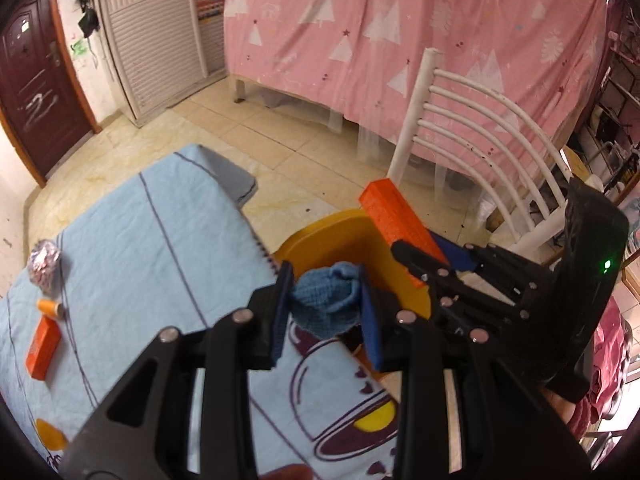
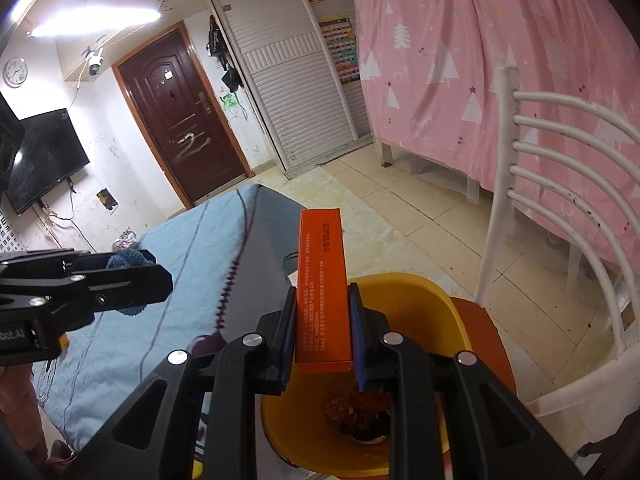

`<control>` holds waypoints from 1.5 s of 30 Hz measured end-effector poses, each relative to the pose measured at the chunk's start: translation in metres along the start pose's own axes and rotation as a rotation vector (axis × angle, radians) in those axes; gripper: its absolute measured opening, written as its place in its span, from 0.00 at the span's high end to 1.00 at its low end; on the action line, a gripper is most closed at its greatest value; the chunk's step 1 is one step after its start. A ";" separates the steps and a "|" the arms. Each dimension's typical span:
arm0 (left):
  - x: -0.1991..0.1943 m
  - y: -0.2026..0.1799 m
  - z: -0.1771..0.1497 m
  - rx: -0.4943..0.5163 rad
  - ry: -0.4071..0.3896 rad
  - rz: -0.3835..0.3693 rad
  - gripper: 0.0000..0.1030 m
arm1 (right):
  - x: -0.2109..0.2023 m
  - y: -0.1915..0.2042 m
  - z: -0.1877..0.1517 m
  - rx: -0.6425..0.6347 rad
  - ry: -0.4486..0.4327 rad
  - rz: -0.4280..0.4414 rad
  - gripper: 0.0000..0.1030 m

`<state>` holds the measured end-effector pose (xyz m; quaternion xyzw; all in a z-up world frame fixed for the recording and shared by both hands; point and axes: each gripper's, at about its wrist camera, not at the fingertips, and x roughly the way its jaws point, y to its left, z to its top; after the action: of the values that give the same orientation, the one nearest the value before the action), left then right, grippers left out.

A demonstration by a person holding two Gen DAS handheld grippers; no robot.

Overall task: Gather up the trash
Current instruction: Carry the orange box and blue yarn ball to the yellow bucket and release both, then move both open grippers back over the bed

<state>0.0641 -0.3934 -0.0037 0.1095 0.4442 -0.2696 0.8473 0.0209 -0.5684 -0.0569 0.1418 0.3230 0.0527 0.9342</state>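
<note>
Left gripper (image 1: pixel 325 304): closed on a blue knitted piece (image 1: pixel 326 300), pinched between the two blue pads; the piece bulges out above and ahead of the fingertips.

Right gripper (image 2: pixel 322 328): clamped on an orange carton (image 2: pixel 323 280), gripped at its lower end, the rest standing up and forward past the fingertips.

Yellow bin (image 2: pixel 420 296): directly below and just ahead of the right fingers; seen beyond the left fingertips in the left view (image 1: pixel 340 232). Smooth moulded plastic, rounded rim. Some dark scraps are seen at the bottom (not identifiable).

Handling, knitted piece: judged soft, light and compressible; likely to cling to the pads, so a wide opening is probably needed for it to drop. It can be taken anywhere on its bulk.

Handling, carton: judged stiff, light, thin card, long and flat-sided with printed faces. Best held across the two broad faces, as now; a hard squeeze could crush it.

Left on the cloth: well to the left of the left gripper, a second orange box (image 1: pixel 43 347), a small orange cylinder (image 1: pixel 48 307) and a crumpled foil ball (image 1: pixel 45 265) beyond it (shiny, creased, surely very light).

Bedcover (image 1: pixel 132 240): pale blue fabric with dark stitched lines and a cartoon print, under and left of both grippers.

Surroundings: white slatted chair (image 2: pixel 560 152) to the right of the bin; pink tree-print curtain (image 1: pixel 400 20) far ahead; glossy tiled floor.

Stage: both items judged ready for release over the bin; three pieces not yet collected.
</note>
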 end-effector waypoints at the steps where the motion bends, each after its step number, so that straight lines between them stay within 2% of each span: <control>1: 0.001 -0.002 0.002 -0.001 0.001 -0.003 0.61 | 0.001 -0.002 0.001 0.009 0.001 -0.001 0.82; 2: 0.001 -0.003 0.002 0.000 -0.001 -0.006 0.56 | 0.001 -0.004 0.001 0.019 0.003 0.001 0.81; 4: 0.002 -0.007 0.005 0.006 -0.007 -0.001 0.52 | 0.001 -0.007 -0.001 0.031 0.003 0.000 0.76; 7: 0.002 -0.009 0.006 0.016 -0.009 -0.001 0.51 | 0.001 -0.010 -0.001 0.038 -0.001 -0.001 0.64; 14: -0.003 -0.004 0.000 0.005 -0.013 -0.003 0.51 | 0.001 -0.004 -0.001 0.023 0.001 0.002 0.63; 20: -0.011 0.014 -0.009 -0.053 -0.028 -0.022 0.51 | 0.006 0.006 0.003 0.009 0.008 0.008 0.63; 24: -0.020 0.033 -0.017 -0.095 -0.043 -0.031 0.49 | 0.009 0.025 0.009 -0.023 0.014 0.014 0.63; 28: -0.033 0.057 -0.025 -0.133 -0.062 -0.039 0.39 | 0.015 0.046 0.018 -0.056 0.013 0.033 0.62; 33: -0.054 0.077 -0.034 -0.168 -0.106 -0.035 0.36 | 0.026 0.083 0.025 -0.109 0.026 0.068 0.62; 35: -0.061 0.083 -0.036 -0.173 -0.120 -0.034 0.32 | 0.029 0.097 0.027 -0.133 0.031 0.079 0.62; 39: -0.075 0.095 -0.041 -0.188 -0.150 -0.023 0.30 | 0.037 0.127 0.030 -0.177 0.045 0.102 0.61; 43: -0.091 0.112 -0.049 -0.214 -0.184 0.008 0.22 | 0.046 0.151 0.031 -0.215 0.065 0.117 0.60; 45: -0.101 0.123 -0.055 -0.224 -0.204 0.042 0.20 | 0.051 0.168 0.029 -0.238 0.077 0.125 0.59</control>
<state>0.0482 -0.2312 0.0401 -0.0046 0.3806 -0.2103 0.9005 0.0778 -0.4056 -0.0147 0.0478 0.3405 0.1541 0.9263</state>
